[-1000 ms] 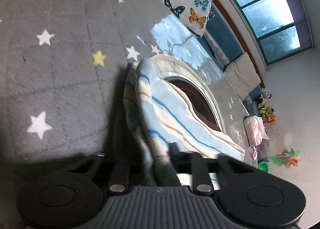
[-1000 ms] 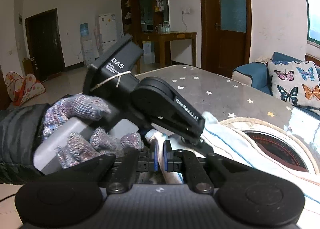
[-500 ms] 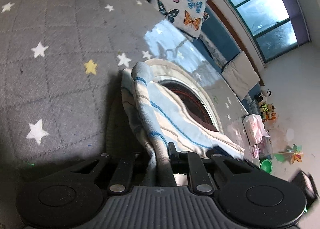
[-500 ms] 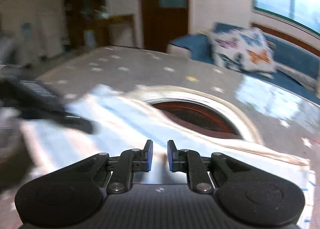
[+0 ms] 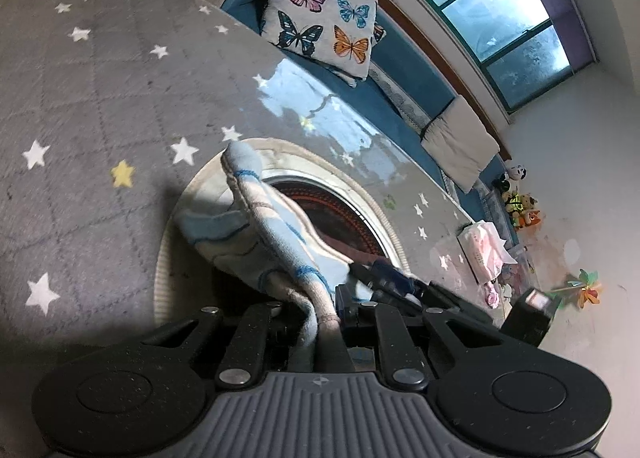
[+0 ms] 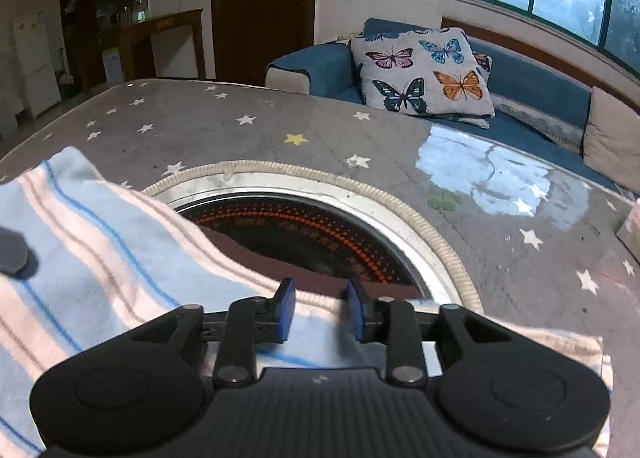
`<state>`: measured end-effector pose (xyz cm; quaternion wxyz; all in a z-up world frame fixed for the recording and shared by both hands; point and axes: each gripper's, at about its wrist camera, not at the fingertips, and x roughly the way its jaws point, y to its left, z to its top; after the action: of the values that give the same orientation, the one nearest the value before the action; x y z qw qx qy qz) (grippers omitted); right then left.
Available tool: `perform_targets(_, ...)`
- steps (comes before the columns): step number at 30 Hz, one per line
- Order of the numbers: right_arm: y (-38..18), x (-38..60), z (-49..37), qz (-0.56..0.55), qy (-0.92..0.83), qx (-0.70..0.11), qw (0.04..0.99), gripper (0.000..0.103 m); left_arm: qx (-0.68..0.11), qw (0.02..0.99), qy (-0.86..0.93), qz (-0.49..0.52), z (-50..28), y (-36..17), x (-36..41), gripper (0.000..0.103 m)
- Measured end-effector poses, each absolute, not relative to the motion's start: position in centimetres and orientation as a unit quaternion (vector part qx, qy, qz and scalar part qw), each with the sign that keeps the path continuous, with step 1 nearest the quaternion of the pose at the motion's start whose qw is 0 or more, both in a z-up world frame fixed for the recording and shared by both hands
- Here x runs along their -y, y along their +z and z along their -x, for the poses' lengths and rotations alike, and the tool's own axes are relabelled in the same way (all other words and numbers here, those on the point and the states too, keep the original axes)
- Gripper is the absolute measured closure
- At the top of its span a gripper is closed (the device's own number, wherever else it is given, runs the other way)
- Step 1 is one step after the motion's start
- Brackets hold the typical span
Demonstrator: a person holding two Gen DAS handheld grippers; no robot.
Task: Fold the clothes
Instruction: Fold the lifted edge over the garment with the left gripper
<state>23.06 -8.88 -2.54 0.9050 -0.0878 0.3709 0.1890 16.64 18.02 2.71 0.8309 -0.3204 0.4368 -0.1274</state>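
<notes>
A light blue striped cloth (image 6: 100, 250) lies on the grey star-patterned table (image 6: 248, 137), partly over a round inset cooktop (image 6: 312, 234). My left gripper (image 5: 320, 306) is shut on a bunched edge of the striped cloth (image 5: 276, 225), which rises from its jaws in a fold. My right gripper (image 6: 320, 306) is open, its blue pads (image 6: 286, 310) just above the cloth's near edge, holding nothing. The right gripper also shows in the left wrist view (image 5: 388, 278), close beside the left one.
A blue sofa (image 6: 532, 81) with a butterfly pillow (image 6: 424, 73) runs along the table's far side under a window. A pink tissue pack (image 5: 484, 254) sits at the table's right end. Toys (image 5: 520, 205) and a pinwheel (image 5: 580, 290) lie on the floor beyond.
My right gripper let go of the cloth, opened wider and swung right along its near edge. My left gripper kept its hold and moved the bunched cloth over the cooktop.
</notes>
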Motion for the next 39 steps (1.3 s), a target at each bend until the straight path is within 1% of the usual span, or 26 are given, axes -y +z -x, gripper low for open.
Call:
perform_targets(5,-2.2,9.6,-19.7,0.099,0.209,-0.380,0.896,0.068,-0.436,0.837,-0.124,0.308,-16.9,3.7,-17.1,0.088)
perform_targets(8,-2.0,10.1,-17.5,0.105,0.224,-0.386,0.889,0.063,-0.434,0.841,-0.125,0.298,-17.0,4.4,-16.2,0.088)
perform_targets(10,-1.9,10.4,-15.9,0.110,0.234,-0.389,0.884,0.057,-0.431,0.844,-0.129,0.293,-17.1,4.9,-15.3,0.088)
perform_targets(16,-1.4,11.4,-11.4,0.123,0.263,-0.400,0.870,0.048,-0.427,0.850,-0.140,0.275,-17.1,6.3,-12.5,0.088)
perform_targets(18,-1.0,12.1,-9.9,0.131,0.270,-0.391,0.870,0.047,-0.429,0.852,-0.144,0.264,-17.2,6.7,-11.1,0.088)
perform_targets(19,-0.8,12.5,-9.2,0.135,0.274,-0.386,0.870,0.044,-0.430,0.852,-0.146,0.259,-17.3,6.9,-10.5,0.088)
perform_targets(22,-0.1,13.9,-7.5,0.138,0.279,-0.374,0.874,0.044,-0.433,0.854,-0.153,0.245,-17.5,7.4,-8.4,0.088)
perform_targets(28,1.0,19.2,-7.0,0.089,0.243,-0.367,0.893,0.044,-0.444,0.853,-0.168,0.216,-18.2,8.0,-2.8,0.091)
perform_targets(35,1.8,25.1,-6.8,0.028,0.207,-0.359,0.910,0.044,-0.479,0.837,-0.192,0.182,-19.3,6.1,4.6,0.091)
perform_targets(38,1.7,27.4,-6.8,-0.001,0.201,-0.364,0.909,0.044,-0.498,0.827,-0.201,0.169,-19.8,5.0,7.5,0.090)
perform_targets(39,1.6,28.0,-6.8,-0.007,0.199,-0.365,0.909,0.044,-0.504,0.823,-0.204,0.165,-20.0,4.6,8.5,0.086)
